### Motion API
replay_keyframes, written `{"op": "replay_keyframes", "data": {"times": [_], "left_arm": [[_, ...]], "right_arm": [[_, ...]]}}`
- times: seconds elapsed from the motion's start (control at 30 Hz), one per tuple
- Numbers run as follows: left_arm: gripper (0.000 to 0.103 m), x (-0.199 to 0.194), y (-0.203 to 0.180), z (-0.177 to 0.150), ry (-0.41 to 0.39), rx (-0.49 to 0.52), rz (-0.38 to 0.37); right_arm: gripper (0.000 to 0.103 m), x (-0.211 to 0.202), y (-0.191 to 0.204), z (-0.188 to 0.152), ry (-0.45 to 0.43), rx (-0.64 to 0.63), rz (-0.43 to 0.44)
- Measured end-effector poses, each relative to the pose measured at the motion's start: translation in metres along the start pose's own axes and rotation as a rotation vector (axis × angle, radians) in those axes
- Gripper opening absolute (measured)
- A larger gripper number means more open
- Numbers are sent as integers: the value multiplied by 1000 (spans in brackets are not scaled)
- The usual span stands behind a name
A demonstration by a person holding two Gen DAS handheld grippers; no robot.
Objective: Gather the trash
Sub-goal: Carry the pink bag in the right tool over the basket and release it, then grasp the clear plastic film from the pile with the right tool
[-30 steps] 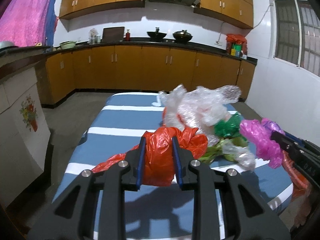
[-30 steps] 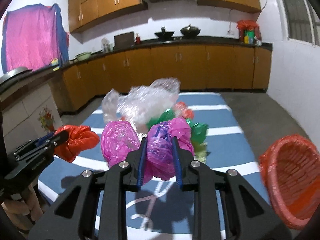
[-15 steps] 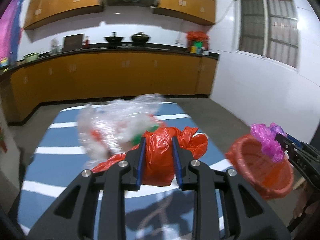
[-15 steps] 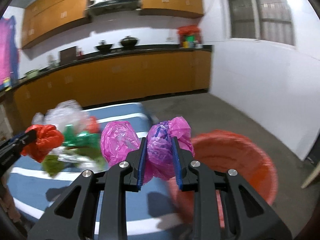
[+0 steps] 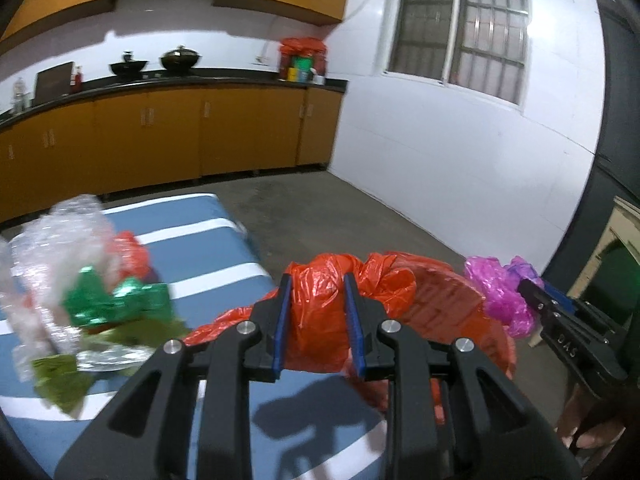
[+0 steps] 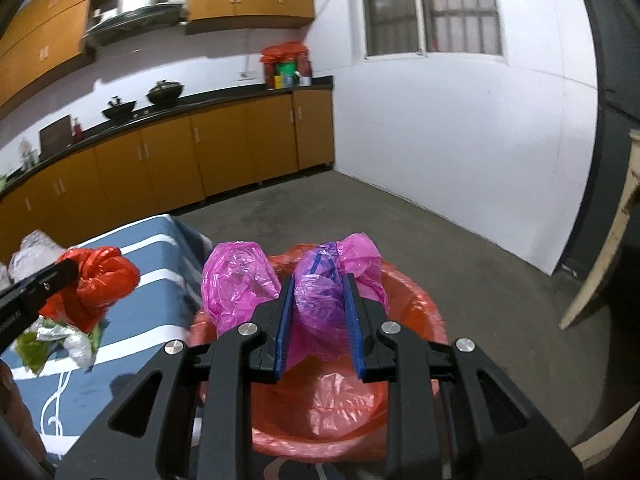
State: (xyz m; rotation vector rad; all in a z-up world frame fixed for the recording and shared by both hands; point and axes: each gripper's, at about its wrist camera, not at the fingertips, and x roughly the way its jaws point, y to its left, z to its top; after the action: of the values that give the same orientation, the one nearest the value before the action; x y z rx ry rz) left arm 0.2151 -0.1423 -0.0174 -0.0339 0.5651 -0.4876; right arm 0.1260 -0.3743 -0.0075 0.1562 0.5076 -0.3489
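My left gripper (image 5: 316, 320) is shut on a crumpled orange plastic bag (image 5: 316, 304), held near the table's right edge beside the orange basket (image 5: 452, 304). In the right wrist view the same orange plastic bag (image 6: 96, 284) shows at the left. My right gripper (image 6: 318, 320) is shut on a pink and purple plastic bag (image 6: 320, 300), hanging over the open orange basket (image 6: 424, 312), which stands on the floor next to the table. The left wrist view has this pink and purple plastic bag (image 5: 496, 292) at the right. More trash stays on the table: clear plastic (image 5: 60, 232), green foil (image 5: 116, 300).
The blue-and-white striped table (image 5: 192, 216) lies to the left. Wooden cabinets (image 6: 224, 148) with pots on the counter line the back wall. A white wall (image 6: 460, 140) with a window stands at the right, bare concrete floor (image 6: 400, 216) before it. A pale wooden piece (image 6: 600, 264) leans at far right.
Both grippers swung right from over the table's trash pile toward the orange basket, each keeping its bag. The basket came into view under the right gripper.
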Motion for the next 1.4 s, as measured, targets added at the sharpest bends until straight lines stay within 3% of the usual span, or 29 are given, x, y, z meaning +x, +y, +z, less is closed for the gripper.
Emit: {"op": "replay_keyframes", "data": {"times": [0.53,0.73,0.83,0.9,1.03,1.17,1.4], "left_arm": [[27,59,-51,1,84,73,-129],[34,77,-58,-4,123,76,-148],[41,82,-55,-6,139,70,-145],[44,82,-51,-7,145,69,-134],[50,74,-35,-8,137,50,-93],[71,49,-17,-8,62,67,32],[78,6,31,-21,30,42,188]], "right_arm": [[25,18,-21,12,16,94,-31],[27,22,-24,15,5,116,-12],[34,23,-26,14,7,117,-4],[44,21,-27,15,2,117,-7],[53,14,-28,13,-13,109,-32],[74,5,-24,12,-46,79,-70],[86,0,2,11,-71,7,-69]]}}
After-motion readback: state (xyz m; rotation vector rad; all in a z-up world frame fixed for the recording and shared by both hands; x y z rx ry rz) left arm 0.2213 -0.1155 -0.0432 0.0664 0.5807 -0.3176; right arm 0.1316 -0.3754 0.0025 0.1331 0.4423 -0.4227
